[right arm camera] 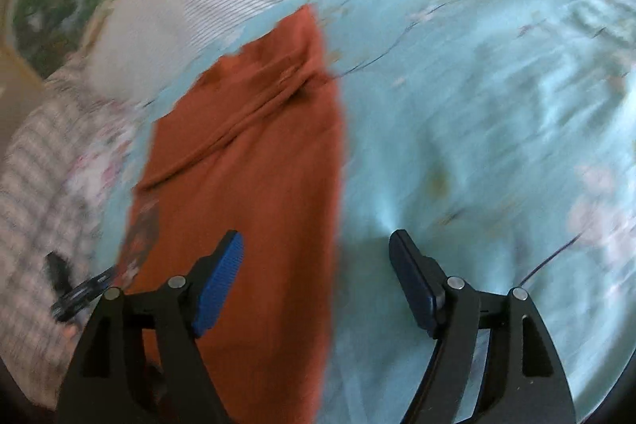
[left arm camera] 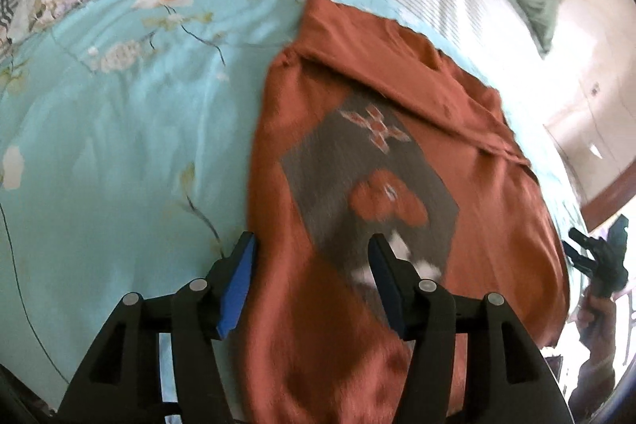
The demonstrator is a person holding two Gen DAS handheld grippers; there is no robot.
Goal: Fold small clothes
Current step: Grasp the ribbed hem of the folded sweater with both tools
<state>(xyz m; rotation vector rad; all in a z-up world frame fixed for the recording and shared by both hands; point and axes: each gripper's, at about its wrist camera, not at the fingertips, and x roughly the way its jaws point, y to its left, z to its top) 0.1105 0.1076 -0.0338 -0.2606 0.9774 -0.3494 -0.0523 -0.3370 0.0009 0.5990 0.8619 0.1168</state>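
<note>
Left tongs [left arm camera: 312, 245] apart, rust shirt [left arm camera: 381, 161] lengthwise ahead

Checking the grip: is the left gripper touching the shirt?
Cannot tell. In the left wrist view the open left gripper overlaps the shirt, with no contact visible.

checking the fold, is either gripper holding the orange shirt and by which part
Nothing is held. Both the left gripper and right gripper are open above the rust-orange shirt, fingers clear of the cloth.
</note>
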